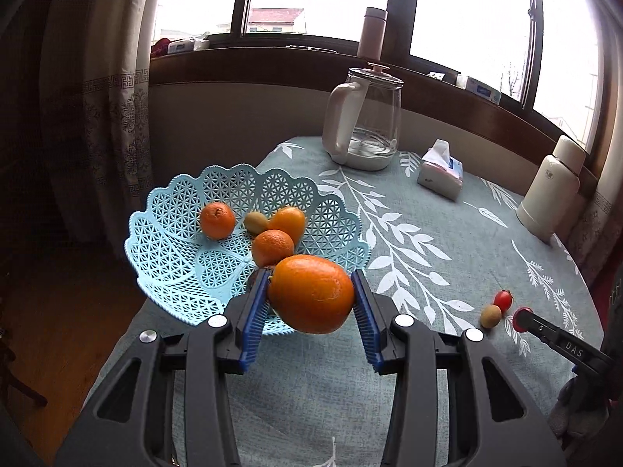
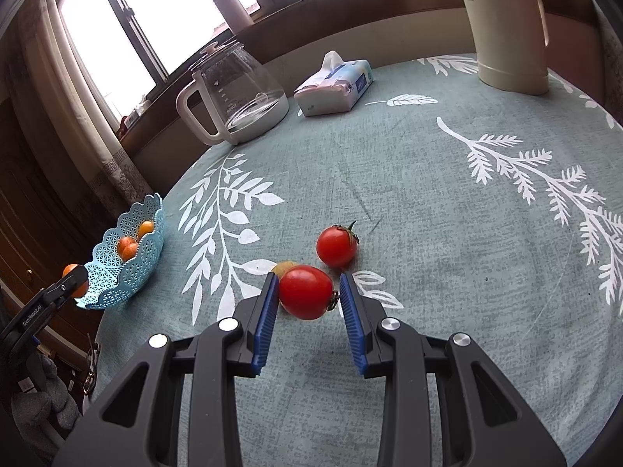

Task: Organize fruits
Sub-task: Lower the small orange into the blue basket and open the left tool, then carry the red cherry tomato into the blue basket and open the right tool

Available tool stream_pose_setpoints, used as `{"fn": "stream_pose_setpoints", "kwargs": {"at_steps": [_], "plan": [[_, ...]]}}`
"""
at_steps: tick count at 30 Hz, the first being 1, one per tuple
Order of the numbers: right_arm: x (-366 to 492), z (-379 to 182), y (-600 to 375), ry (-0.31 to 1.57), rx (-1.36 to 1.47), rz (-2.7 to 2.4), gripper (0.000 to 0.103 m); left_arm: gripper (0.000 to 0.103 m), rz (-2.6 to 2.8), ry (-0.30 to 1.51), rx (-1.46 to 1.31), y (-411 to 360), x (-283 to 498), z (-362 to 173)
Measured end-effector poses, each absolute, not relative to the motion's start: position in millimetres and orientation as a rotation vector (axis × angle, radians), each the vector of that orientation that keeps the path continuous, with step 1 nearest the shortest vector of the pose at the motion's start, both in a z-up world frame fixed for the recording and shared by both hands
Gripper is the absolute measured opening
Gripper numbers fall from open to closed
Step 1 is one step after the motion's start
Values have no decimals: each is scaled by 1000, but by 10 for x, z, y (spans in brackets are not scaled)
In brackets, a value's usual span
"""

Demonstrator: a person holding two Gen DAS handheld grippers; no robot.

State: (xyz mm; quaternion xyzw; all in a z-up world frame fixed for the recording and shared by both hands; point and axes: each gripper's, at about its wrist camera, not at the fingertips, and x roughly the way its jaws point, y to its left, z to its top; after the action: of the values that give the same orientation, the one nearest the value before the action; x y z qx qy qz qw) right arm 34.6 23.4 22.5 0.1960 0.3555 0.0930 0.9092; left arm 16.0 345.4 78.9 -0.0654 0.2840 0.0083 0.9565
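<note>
My left hand-held gripper is clenched on a large orange, holding it just above the near rim of the blue lattice basket, which sits at the counter's left edge and already holds three smaller oranges and a small greenish fruit. My right hand-held gripper brackets a cherry tomato on the counter; the left pad touches it, the right shows a small gap, so I judge it not yet gripped. A second tomato lies just beyond. Next, I'd carry the orange over the basket, release, and then close on the tomato.
</note>
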Motion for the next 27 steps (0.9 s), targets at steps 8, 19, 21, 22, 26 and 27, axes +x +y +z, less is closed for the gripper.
{"fn": "stream_pose_setpoints", "kwargs": {"at_steps": [8,19,21,22,26,27], "plan": [[344,214,264,738,394,187,33,43,110,578,-121,3673,249,675],[354,200,279,741,389,182,33,63,133,561,-129,3742,231,646],[354,201,279,741,389,182,33,63,132,555,-126,3742,212,666],[354,202,279,741,389,182,33,65,133,553,-128,3746,202,673],[359,202,277,737,388,180,33,69,143,544,-132,3760,158,699],[356,202,272,736,388,179,33,69,145,542,-138,3775,144,703]]}}
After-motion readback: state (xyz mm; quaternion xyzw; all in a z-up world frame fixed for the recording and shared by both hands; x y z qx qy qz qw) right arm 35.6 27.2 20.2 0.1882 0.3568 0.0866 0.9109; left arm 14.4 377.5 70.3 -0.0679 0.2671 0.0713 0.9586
